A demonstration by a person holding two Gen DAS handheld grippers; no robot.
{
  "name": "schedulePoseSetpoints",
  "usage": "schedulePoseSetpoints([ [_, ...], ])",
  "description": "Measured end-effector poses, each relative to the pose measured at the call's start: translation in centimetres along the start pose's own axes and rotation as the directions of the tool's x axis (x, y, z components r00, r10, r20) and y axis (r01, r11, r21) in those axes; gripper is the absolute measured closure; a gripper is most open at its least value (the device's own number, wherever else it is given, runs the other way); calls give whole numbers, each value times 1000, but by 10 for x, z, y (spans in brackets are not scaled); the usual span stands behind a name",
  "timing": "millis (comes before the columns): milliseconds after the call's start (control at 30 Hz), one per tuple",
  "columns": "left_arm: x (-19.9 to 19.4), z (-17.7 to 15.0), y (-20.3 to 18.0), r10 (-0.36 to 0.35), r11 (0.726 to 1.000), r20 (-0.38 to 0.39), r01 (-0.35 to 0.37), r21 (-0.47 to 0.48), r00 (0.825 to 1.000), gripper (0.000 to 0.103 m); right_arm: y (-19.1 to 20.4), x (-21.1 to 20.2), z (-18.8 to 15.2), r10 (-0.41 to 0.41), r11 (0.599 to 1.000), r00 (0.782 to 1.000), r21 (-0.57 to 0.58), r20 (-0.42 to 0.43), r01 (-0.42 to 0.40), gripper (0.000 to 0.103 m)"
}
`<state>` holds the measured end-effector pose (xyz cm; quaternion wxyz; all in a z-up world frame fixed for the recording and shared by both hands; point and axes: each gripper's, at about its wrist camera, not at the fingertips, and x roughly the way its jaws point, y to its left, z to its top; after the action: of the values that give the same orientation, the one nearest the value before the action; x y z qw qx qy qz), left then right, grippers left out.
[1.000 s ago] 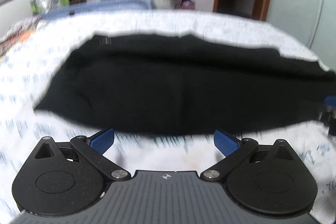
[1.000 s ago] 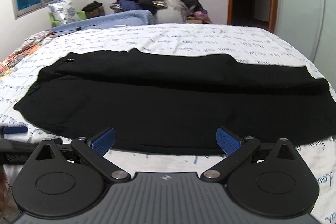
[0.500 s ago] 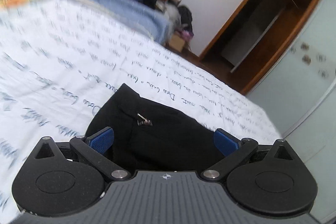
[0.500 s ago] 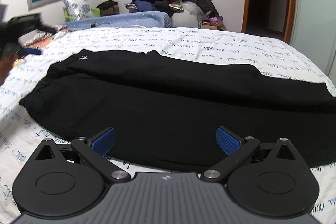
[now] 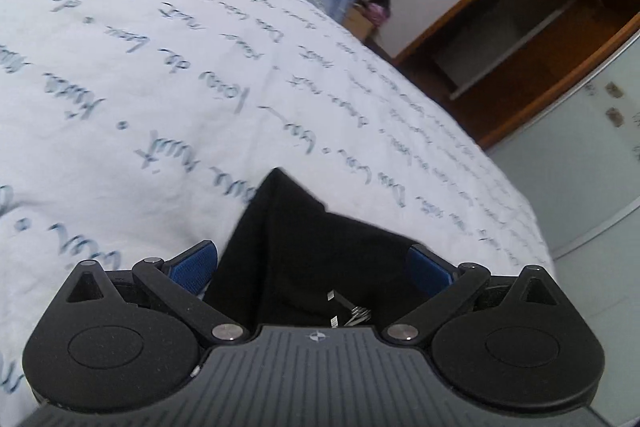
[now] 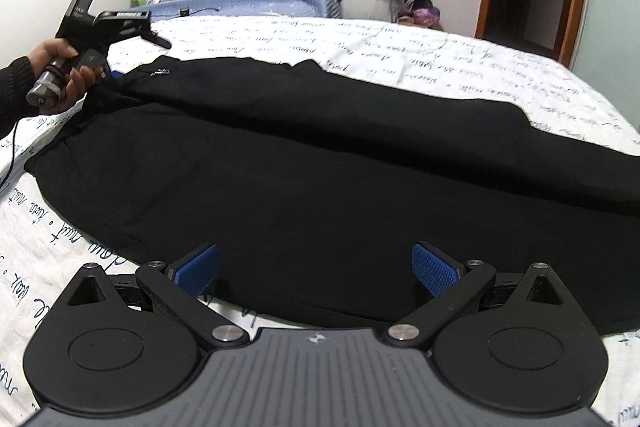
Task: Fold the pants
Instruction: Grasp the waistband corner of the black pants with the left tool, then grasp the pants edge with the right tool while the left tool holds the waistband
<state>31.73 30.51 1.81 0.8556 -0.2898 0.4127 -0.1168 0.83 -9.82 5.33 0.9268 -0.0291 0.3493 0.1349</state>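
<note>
Both jaws released | pants [image 6: 320,179] corner between left gripper [image 5: 314,269] jaws | near hem at right gripper [image 6: 316,267]

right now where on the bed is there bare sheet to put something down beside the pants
Bare sheet runs beyond the pants, up to the blue bolster. A narrower strip lies at the near-left corner, by the right gripper. It is crowded at the waistband, where the left gripper sits, jaws open.
</note>
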Motion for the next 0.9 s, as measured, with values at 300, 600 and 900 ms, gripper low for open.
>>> schedulePoseSetpoints([
  [300,10,5,-18,141,976,-10,-138,170,990,84,10,5,3,19,1000,1000,-20,-16,-19,0],
  [600,-79,-48,-105,-59,786,335,-163,597,941,98,-15,-14,21,222,975,958,-59,183,-215,0],
  [900,-192,-107,-121,-398,711,370,27,703,839,98,-88,48,143,281,931,958,-259,52,-259,0],
])
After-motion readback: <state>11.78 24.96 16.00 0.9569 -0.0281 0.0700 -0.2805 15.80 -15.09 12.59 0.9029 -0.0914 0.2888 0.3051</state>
